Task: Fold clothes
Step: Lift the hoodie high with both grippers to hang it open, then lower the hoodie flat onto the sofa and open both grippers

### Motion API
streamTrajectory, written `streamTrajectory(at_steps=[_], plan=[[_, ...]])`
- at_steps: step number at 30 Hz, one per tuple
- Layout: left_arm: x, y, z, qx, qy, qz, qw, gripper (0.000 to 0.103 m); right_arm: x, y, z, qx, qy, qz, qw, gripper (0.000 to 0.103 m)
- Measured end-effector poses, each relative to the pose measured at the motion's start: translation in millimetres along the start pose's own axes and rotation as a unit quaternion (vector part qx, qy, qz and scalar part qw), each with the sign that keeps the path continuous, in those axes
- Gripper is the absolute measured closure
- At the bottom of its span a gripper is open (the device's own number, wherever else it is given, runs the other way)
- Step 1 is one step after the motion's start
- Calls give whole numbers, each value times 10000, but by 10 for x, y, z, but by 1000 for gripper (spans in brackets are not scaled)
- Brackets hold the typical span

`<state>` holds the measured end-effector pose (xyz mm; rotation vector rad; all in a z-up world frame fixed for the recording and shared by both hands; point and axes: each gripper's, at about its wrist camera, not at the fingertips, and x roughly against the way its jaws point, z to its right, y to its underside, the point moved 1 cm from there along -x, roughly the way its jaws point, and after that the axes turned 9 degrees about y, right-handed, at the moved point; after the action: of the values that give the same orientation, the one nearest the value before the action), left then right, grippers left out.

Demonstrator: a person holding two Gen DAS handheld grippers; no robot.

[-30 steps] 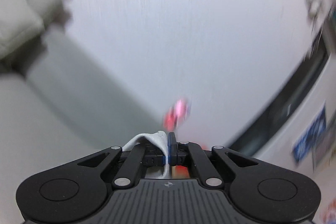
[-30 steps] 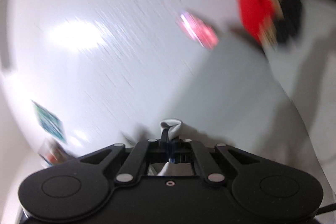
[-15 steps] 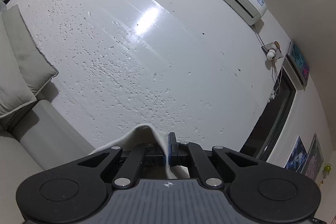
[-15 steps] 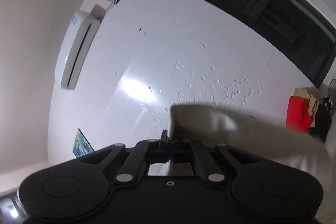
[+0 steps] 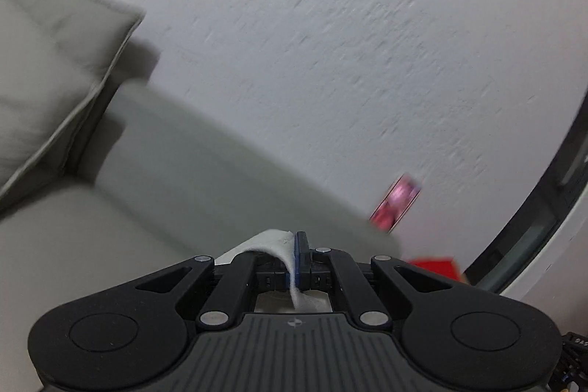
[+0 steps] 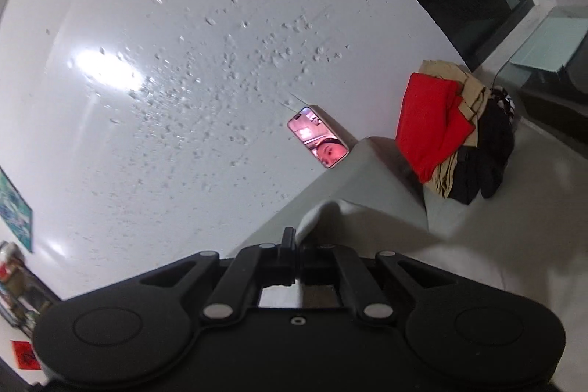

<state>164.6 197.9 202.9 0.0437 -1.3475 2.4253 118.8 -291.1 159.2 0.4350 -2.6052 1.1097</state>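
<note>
We see a white garment (image 5: 273, 243) pinched at one edge between our left gripper's (image 5: 296, 259) closed fingers; its soft, fleecy fabric arches up to the left of the fingers and a strip runs down between them. On the right wrist view the same pale cloth (image 6: 367, 219) is clamped by our right gripper (image 6: 294, 245), rising in a peak just right of the fingers and spreading off to the right in broad, shadowed folds.

soft white cloth (image 5: 283, 247), matt grey sofa (image 5: 191, 171), pitted glossy wall (image 6: 205, 68)
</note>
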Motion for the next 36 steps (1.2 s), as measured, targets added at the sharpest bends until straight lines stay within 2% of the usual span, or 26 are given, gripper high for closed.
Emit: streamTrajectory(at_steps=[3, 6, 8, 11, 15, 18, 22, 26, 29, 34, 36], plan=[[262, -232, 307, -480, 408, 741, 9953, 103, 146, -251, -104, 80, -314, 519, 9981, 101], [459, -197, 404, -860, 532, 1075, 9890, 103, 476, -313, -61, 138, -600, 868, 9943, 101], [506, -13, 331, -889, 551, 1087, 9886, 103, 555, -224, 81, 146, -662, 827, 9943, 101], [389, 420, 119, -869, 251, 823, 9925, 103, 433, 42, 358, 154, -503, 493, 9974, 101], [156, 1118, -399, -448, -330, 41, 9984, 103, 68, 582, 825, 54, -34, -222, 9997, 101], [4, 1636, -803, -84, -774, -540, 9955, 103, -212, 1024, 1189, -86, 430, -792, 9959, 101], [-117, 2121, -1250, 425, -1226, -1121, 9852, 103, -400, 1522, 1546, -148, 925, -1419, 9854, 101], [-63, 2321, -1410, 821, -1446, -1413, 9759, 103, -480, 1814, 1712, -72, 1276, -1783, 9756, 101], [44, 2281, -1399, 844, -1511, -1443, 9743, 103, -415, 1852, 1711, 4, 1443, -1850, 9721, 101], [298, 2203, -1238, 575, -1433, -1362, 9786, 103, -221, 1791, 1653, 89, 1533, -1784, 9719, 101], [362, 2249, -1205, 392, -1527, -1468, 9765, 103, -149, 1762, 1625, 115, 1539, -1802, 9715, 101]])
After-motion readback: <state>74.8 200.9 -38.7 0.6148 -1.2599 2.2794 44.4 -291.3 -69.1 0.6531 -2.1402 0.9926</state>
